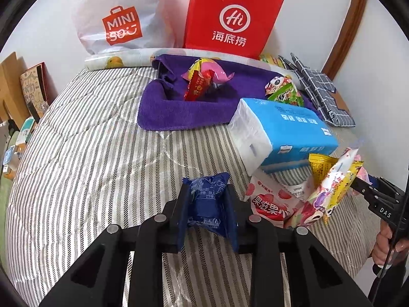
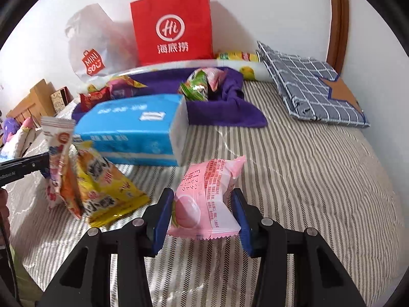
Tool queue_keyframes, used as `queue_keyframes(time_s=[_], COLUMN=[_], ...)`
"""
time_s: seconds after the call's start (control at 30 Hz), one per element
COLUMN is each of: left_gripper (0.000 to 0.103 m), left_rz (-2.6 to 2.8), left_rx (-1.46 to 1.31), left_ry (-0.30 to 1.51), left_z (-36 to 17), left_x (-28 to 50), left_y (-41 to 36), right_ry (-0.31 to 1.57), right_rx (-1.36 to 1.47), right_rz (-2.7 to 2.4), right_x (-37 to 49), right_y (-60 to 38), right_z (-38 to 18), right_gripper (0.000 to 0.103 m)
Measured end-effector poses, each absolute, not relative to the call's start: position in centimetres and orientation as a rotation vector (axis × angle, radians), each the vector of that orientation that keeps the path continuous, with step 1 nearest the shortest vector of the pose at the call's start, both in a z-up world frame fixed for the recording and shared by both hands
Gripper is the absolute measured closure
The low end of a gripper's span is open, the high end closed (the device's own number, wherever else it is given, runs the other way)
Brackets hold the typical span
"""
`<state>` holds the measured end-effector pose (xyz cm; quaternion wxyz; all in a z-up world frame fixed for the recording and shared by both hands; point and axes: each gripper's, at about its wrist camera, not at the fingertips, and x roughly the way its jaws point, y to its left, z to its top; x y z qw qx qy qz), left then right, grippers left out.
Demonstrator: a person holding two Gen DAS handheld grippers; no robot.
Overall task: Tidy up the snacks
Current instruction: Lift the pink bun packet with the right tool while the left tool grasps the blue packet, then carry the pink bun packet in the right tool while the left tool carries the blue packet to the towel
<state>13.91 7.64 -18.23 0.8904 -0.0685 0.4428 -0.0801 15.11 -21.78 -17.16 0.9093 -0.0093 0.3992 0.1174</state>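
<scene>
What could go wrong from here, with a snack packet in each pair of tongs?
The left tongs squeeze the blue packet hard enough to crumple it, so its contents may get crushed. The right tongs hold the puffy pink packet only by its sides; it could slip out on the way to the purple towel. The tissue pack stands between, so a low carry might bump it.

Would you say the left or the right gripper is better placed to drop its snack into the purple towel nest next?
Probably the left. Both grip a snack: the left gripper a blue packet, the right gripper a pink packet. The purple towel lies unobstructed ahead of the left; the tissue pack partly blocks the right.
</scene>
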Motion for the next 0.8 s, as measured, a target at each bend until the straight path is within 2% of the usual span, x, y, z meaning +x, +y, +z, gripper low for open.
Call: queue_keyframes(time_s=[0.8], left_gripper=[0.083], left_rz=[-0.229], left_rx=[-0.166], left_ry=[0.835], left_z=[-13.3], left_x=[12.6], left_y=[5.3], right_ry=[0.728], right_rx=[-0.007], right_rz=[0.248], right_x=[13.3], right_y=[-21.3], right_z=[-11.7], right_gripper=[0.059])
